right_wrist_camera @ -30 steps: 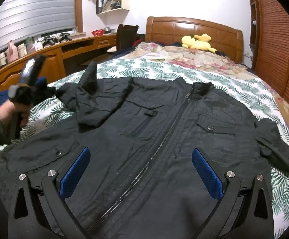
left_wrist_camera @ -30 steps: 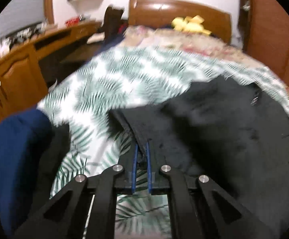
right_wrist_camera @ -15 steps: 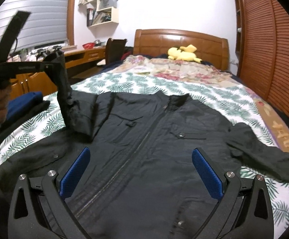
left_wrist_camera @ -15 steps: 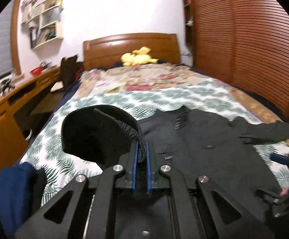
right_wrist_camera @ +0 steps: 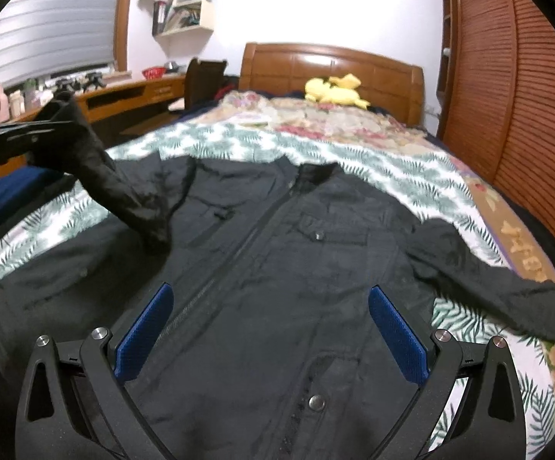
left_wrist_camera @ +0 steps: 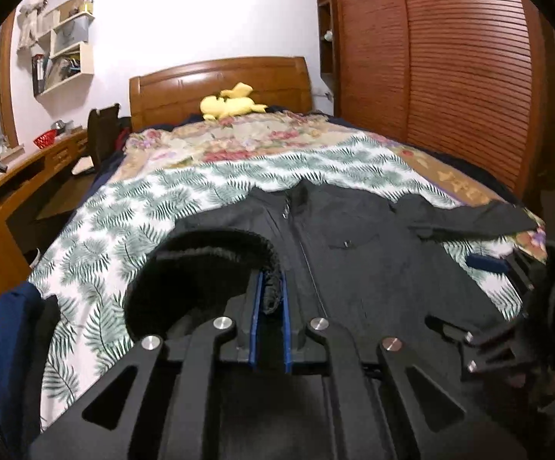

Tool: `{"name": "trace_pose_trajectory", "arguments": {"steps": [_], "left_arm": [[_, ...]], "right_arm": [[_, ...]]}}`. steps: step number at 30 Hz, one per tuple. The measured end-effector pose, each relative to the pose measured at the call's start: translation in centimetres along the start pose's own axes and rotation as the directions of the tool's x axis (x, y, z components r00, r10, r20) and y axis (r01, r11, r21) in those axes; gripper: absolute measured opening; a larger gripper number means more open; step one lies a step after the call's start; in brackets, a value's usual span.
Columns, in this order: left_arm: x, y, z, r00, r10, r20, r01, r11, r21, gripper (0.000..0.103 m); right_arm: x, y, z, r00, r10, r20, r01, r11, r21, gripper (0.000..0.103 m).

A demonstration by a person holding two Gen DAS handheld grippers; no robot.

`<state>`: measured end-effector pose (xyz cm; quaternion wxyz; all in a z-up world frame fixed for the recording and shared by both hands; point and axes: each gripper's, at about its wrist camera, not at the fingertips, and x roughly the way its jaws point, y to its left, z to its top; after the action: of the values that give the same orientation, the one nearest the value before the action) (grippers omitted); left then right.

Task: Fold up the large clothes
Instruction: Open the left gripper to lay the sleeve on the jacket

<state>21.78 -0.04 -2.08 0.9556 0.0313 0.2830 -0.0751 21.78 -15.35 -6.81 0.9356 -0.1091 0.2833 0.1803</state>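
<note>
Bedroom. Bed (right_wrist_camera: 354,161) with a leaf-print sheet, floral quilt (right_wrist_camera: 315,119) nearer the glossy wooden headboard (right_wrist_camera: 331,65), yellow plush (right_wrist_camera: 334,90) at the head. Slatted wooden wardrobe (right_wrist_camera: 514,76) along the right side, wooden desk (right_wrist_camera: 131,96) and wall shelves (right_wrist_camera: 185,0) to the left, ribbed blind (right_wrist_camera: 55,27) over the window. Blue folded cloth (left_wrist_camera: 5,337) at the bed's left edge.

Black jacket (right_wrist_camera: 277,268) lies front-up and mostly flat on the sheet, matte crinkled fabric, zipper closed, snap buttons and chest pockets. Long axis runs along the bed: collar toward the headboard, hem toward the cameras. One sleeve (right_wrist_camera: 507,287) is spread sideways toward the wardrobe side, flat on the sheet.

Left gripper (left_wrist_camera: 271,295) has its blue pads together, clamped on the ribbed cuff (left_wrist_camera: 216,253) of the other sleeve; that sleeve is lifted off the bed, hanging down to the shoulder in the right wrist view.

Right gripper (right_wrist_camera: 273,329) is above the lower front of the jacket, fingers wide apart, holding nothing.
</note>
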Motion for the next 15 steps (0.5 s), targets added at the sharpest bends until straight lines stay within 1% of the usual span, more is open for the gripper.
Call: {"name": "trace_pose_trajectory", "arguments": {"steps": [4, 5, 6, 10, 15], "left_arm": [[-0.6, -0.3, -1.6, 0.999, -0.044, -0.028, 0.044, 0.999, -0.017, 0.01], [-0.9, -0.2, -2.0, 0.998, -0.049, -0.03, 0.049, 0.999, -0.019, 0.013], [-1.3, -0.2, -2.5, 0.999, -0.045, -0.026, 0.045, 0.999, -0.018, 0.016], [-3.1, 0.3, -4.4, 0.999, -0.037, 0.007, 0.037, 0.999, -0.019, 0.022], [-4.4, 2.1, -6.6, 1.0, -0.021, 0.009, 0.021, 0.999, -0.037, 0.027]], "right_arm": [[0.6, 0.5, -0.8, 0.999, -0.007, -0.034, 0.006, 1.0, -0.026, 0.103], [0.8, 0.6, -0.9, 0.999, -0.008, -0.042, 0.007, 1.0, -0.03, 0.103], [0.8, 0.7, -0.9, 0.999, -0.008, -0.045, 0.006, 1.0, -0.029, 0.103], [1.4, 1.6, -1.0, 0.998, 0.019, -0.053, -0.02, 1.0, -0.019, 0.103], [2.8, 4.4, -1.3, 0.996, 0.049, -0.079, -0.055, 0.996, -0.073, 0.103]]}}
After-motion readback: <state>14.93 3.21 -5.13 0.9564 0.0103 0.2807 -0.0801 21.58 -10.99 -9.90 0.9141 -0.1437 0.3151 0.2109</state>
